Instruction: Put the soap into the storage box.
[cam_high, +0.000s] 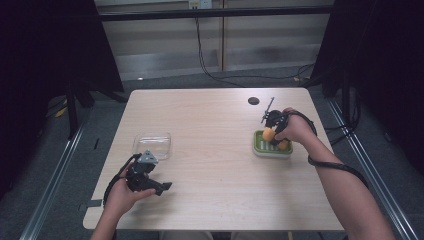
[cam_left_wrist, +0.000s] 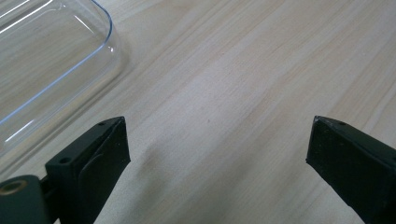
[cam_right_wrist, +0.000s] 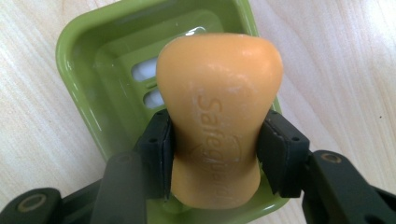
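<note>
Right fingers (cam_right_wrist: 212, 158) closed on the orange soap bar (cam_right_wrist: 218, 116), pads pressing its narrow waist from both sides. The bar hangs just over the green soap dish (cam_right_wrist: 84, 84), which sits near the counter's (cam_high: 215, 125) right edge, about midway along it. In the high view my right hand (cam_high: 295, 127) is over the dish and the soap (cam_high: 270, 134) shows beneath it.

Left fingers (cam_left_wrist: 215, 149) stand wide apart with nothing between them, resting low over bare wood near the front left corner. The clear plastic lid or tray (cam_high: 152, 145) lies just beyond them, untouched.

Handling, as I judge it: the bar is stiff and solid, moderate in weight for its size, with a smooth waxy skin. Likely slippery, more so if damp. The waist is the right place to take it, since the flared ends on either side stop it sliding out along its length. Pressed lettering on the face gives little extra purchase. Squeezing harder could dent it.

Not resolved: whether the bar's lower end touches the dish floor, as my own fingers and the bar cover it. Part of the dish rim is cut off at the bottom of the right gripper view. The small dark disc (cam_high: 253, 100) near the far right corner is too small to identify.
</note>
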